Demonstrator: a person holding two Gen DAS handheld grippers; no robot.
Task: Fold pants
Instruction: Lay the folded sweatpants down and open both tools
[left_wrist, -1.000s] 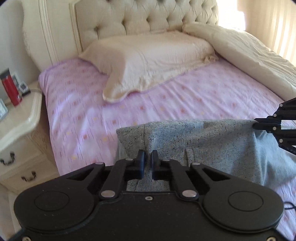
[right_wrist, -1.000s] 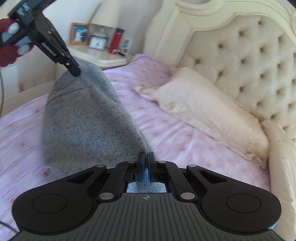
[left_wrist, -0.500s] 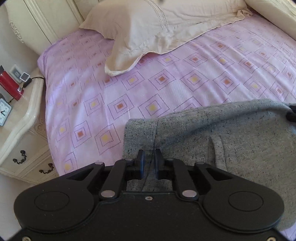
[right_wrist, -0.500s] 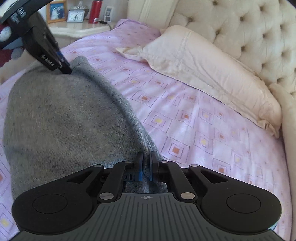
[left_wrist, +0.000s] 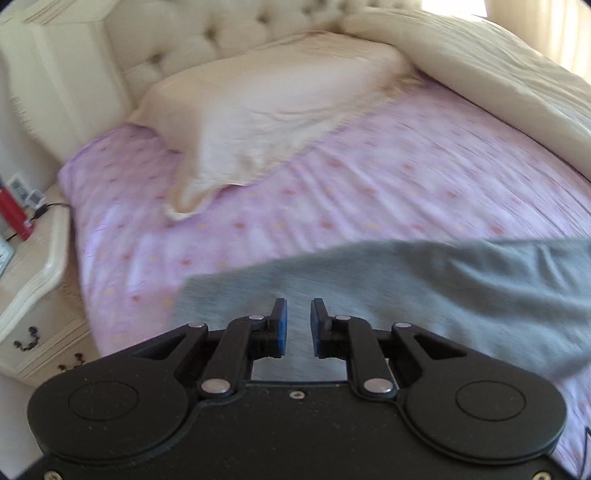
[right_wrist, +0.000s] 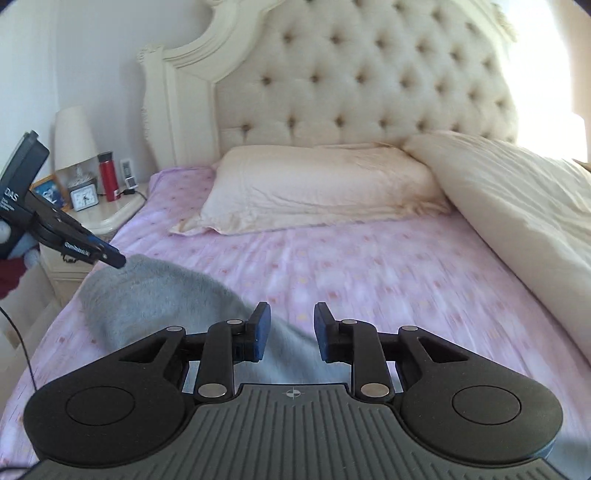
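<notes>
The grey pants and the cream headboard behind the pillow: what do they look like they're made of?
The grey pants look like a soft knit or brushed fabric, matte and heathered; they slump limply on the pink sheet. The cream headboard seems to be padded upholstery, fabric or faux leather, judging by its button-tufted dimples, within a glossy carved frame, possibly painted wood.

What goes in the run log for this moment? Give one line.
task: fold pants | left claw: open, just released | right claw: open, just released | grey pants: lying on pink sheet
</notes>
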